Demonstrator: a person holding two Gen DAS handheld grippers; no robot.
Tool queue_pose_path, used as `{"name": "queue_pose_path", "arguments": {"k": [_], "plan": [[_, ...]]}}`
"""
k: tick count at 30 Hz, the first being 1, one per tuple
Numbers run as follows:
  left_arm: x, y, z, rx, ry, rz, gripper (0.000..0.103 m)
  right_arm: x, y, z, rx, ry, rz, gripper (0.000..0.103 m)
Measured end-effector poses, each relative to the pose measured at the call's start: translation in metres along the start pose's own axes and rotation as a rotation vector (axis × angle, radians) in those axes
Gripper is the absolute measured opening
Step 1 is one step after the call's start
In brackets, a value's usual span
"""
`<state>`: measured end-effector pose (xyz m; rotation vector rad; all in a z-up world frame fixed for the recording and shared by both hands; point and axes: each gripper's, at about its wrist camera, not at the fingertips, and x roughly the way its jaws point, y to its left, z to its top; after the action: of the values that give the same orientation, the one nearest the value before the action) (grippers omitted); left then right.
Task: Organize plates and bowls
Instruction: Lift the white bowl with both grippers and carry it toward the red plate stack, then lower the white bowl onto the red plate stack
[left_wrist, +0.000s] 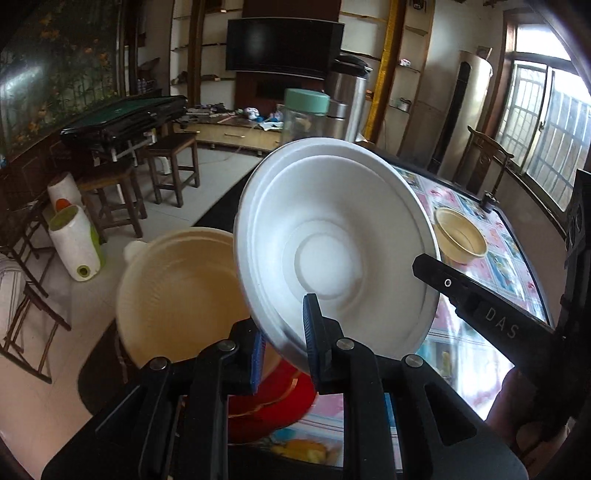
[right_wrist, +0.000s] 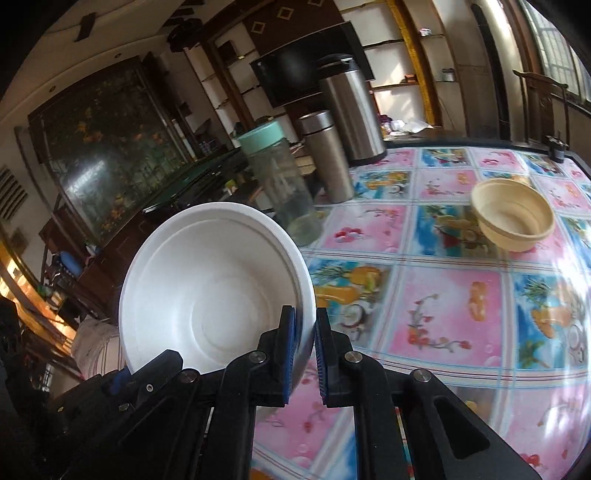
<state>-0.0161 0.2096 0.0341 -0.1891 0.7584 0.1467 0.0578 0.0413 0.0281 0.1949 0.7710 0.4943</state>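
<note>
A white bowl (left_wrist: 332, 240) hangs tilted above the table, hollow side towards both cameras. My left gripper (left_wrist: 284, 347) is shut on its lower rim. One finger (left_wrist: 465, 291) of my right gripper reaches over the rim from the right. In the right wrist view my right gripper (right_wrist: 306, 350) is shut on the white bowl's (right_wrist: 210, 288) right rim, and the left gripper's body (right_wrist: 147, 384) shows at its lower left. A beige bowl (right_wrist: 513, 218) stands upright on the table, far right. A cream ridged bowl (left_wrist: 177, 295) sits over something red (left_wrist: 273, 402) at the table's left edge.
The table (right_wrist: 443, 314) carries a pink and blue patterned cloth. At its far side stand a clear jar with a mint lid (right_wrist: 280, 184), a steel flask (right_wrist: 327, 155) and a tall steel thermos (right_wrist: 349, 110). Wooden stools (left_wrist: 170, 162) stand on the floor to the left.
</note>
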Motion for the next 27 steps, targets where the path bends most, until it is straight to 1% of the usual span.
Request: {"name": "queue_pose_path", "arguments": {"k": [2,4,6,9,11,14,18,23,27], "plan": [[-0.008,0.025,0.004,-0.023,-0.010,0.040,0.017,0.008,0.025,0.003,-0.037,0.011,0.031,0.010],[-0.012,0.043,0.005,-0.041,-0.005,0.061,0.017,0.017,0.049,0.004,-0.072,0.030,0.051,0.010],[-0.012,0.060,0.006,-0.074,0.008,0.065,0.017,0.025,0.066,0.002,-0.091,0.049,0.064,0.010],[-0.003,0.082,0.005,-0.110,0.048,0.066,0.017,0.037,0.086,-0.004,-0.119,0.085,0.060,0.010],[0.008,0.082,0.003,-0.115,0.085,0.058,0.018,0.045,0.094,-0.010,-0.133,0.106,0.039,0.010],[0.026,0.087,-0.001,-0.130,0.137,0.028,0.018,0.054,0.095,-0.015,-0.133,0.128,0.014,0.010],[0.033,0.085,-0.005,-0.138,0.170,-0.009,0.018,0.055,0.090,-0.016,-0.148,0.150,-0.020,0.010],[0.039,0.079,-0.012,-0.123,0.213,-0.044,0.018,0.059,0.086,-0.016,-0.168,0.200,-0.055,0.011],[0.034,0.078,-0.016,-0.106,0.234,-0.077,0.020,0.058,0.089,-0.016,-0.215,0.259,-0.072,0.011]]}}
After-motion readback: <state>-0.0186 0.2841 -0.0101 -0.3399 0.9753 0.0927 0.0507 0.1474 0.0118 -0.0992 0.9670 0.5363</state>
